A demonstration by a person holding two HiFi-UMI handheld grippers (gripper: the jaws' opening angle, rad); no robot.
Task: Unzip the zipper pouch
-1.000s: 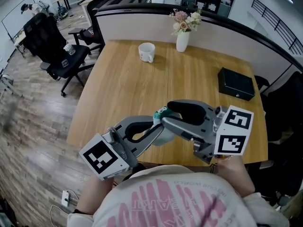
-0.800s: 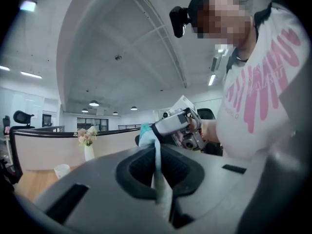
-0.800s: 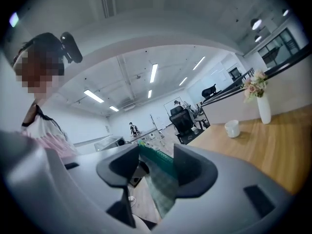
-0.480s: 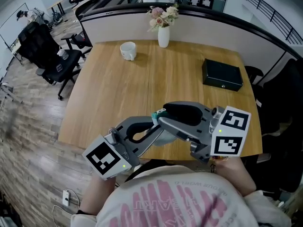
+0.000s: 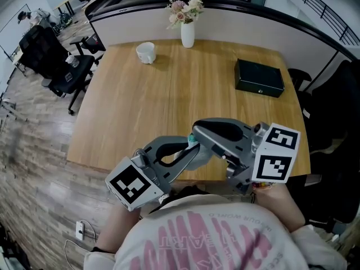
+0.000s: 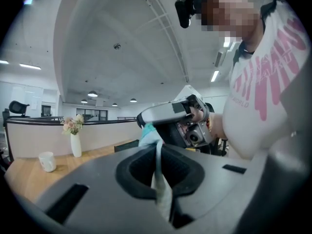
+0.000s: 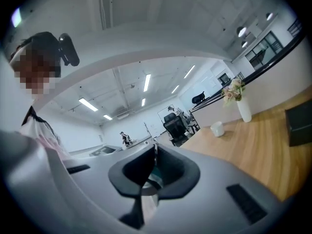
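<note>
Zipper pouch [image 5: 192, 142] held up between both grippers, over the near edge of the table [image 5: 169, 94].
The left gripper [image 6: 158, 152] has its jaws pressed together on the pale fabric of the pouch. The right gripper [image 7: 153, 155] is closing its jaws, with a thin teal part between them. Well apart from the pouch stand a white mug [image 5: 145, 52], a vase [image 5: 187, 34] holding flowers and a closed black box [image 5: 259, 77]. All three sit higher in the head view than one second ago.

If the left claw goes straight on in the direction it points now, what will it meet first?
Probably the right claw, directly ahead and closing with the pouch between its jaws. The left claw is shut on that same pouch, so the gap looks short, though depth is unclear.
</note>
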